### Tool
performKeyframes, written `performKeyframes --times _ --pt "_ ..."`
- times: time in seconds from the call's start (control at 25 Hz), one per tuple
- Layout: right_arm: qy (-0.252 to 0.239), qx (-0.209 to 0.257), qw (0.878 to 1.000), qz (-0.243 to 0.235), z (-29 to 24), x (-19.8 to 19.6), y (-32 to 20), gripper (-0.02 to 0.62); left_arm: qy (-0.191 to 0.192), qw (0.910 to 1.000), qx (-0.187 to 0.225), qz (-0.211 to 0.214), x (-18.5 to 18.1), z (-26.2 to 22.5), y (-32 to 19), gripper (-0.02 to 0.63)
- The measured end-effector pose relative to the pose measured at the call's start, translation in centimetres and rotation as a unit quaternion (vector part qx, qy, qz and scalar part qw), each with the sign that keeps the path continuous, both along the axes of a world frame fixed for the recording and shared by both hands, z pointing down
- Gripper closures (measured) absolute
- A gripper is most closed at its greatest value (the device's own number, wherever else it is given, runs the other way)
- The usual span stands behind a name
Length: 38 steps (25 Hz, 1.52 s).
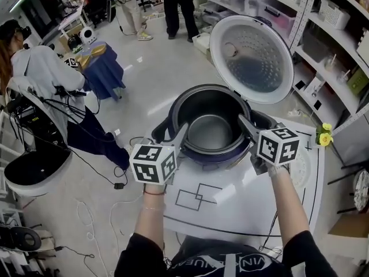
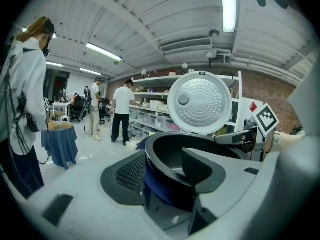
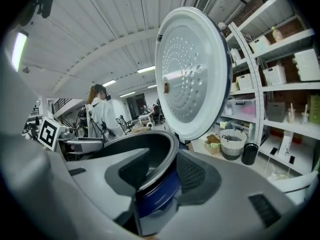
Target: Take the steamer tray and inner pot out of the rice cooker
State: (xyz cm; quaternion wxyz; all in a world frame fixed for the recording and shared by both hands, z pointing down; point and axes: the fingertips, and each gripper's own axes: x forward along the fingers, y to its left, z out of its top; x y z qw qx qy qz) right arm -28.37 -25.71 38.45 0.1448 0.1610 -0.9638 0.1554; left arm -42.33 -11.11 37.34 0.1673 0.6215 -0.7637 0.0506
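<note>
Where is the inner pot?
Centre of the head view, the inner pot sits in the rice cooker under the raised lid, between the left tool and right tool.

Rice cooker (image 1: pixel 214 157) — dark blue body, black inner pot (image 1: pixel 191 107), white lid (image 1: pixel 252 56) dotted silver inside; marker cubes (image 1: pixel 153 163) — black-and-white squares.

No words or numbers can be read. White letters on the person's dark shirt (image 1: pixel 230 265), far behind the left claw (image 1: pixel 182 135) and right claw (image 1: pixel 247 127), are too blurry. The marker cube (image 1: pixel 153 163) on each claw shows only black and white squares.
</note>
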Motion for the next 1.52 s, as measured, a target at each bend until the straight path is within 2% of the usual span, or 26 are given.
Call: performKeyframes --times 0.16,0.28,0.36,0.48,0.68,0.84,1.0,1.52 --pt "0.01 -0.009 1.0 0.006 0.1 -0.4 -0.5 0.44 0.004 0.9998 -0.015 0.01 -0.2 0.2 -0.6 0.397" --pt "0.013 -0.017 1.0 0.017 0.2 -0.3 -0.7 0.446 0.029 0.9994 -0.018 0.009 -0.2 0.4 -0.7 0.397" --pt "0.03 -0.019 0.999 0.019 0.4 -0.3 -0.8 0.46 0.035 0.9992 -0.019 -0.001 -0.3 0.5 -0.7 0.397" --pt "0.04 -0.025 0.999 0.022 0.4 -0.4 -1.0 0.478 0.023 0.9991 -0.028 -0.024 -0.4 0.6 -0.8 0.4" --pt "0.001 -0.027 0.999 0.041 0.1 0.0 -0.9 0.488 0.037 0.9974 -0.007 -0.061 -0.8 0.4 -0.4 0.454" --pt "-0.024 -0.031 0.998 0.051 -0.3 0.5 -0.7 0.504 0.023 0.9967 -0.006 -0.077 -0.7 0.5 0.1 0.488" --pt "-0.049 -0.039 0.997 0.055 -0.8 0.8 -0.6 0.514 0.026 0.9957 0.013 -0.088 -0.9 -0.2 0.2 0.5" --pt "-0.122 -0.012 0.992 0.04 -6.9 1.3 0.3 0.515 0.012 0.9879 0.103 -0.115 -0.6 -6.6 1.4 0.511"
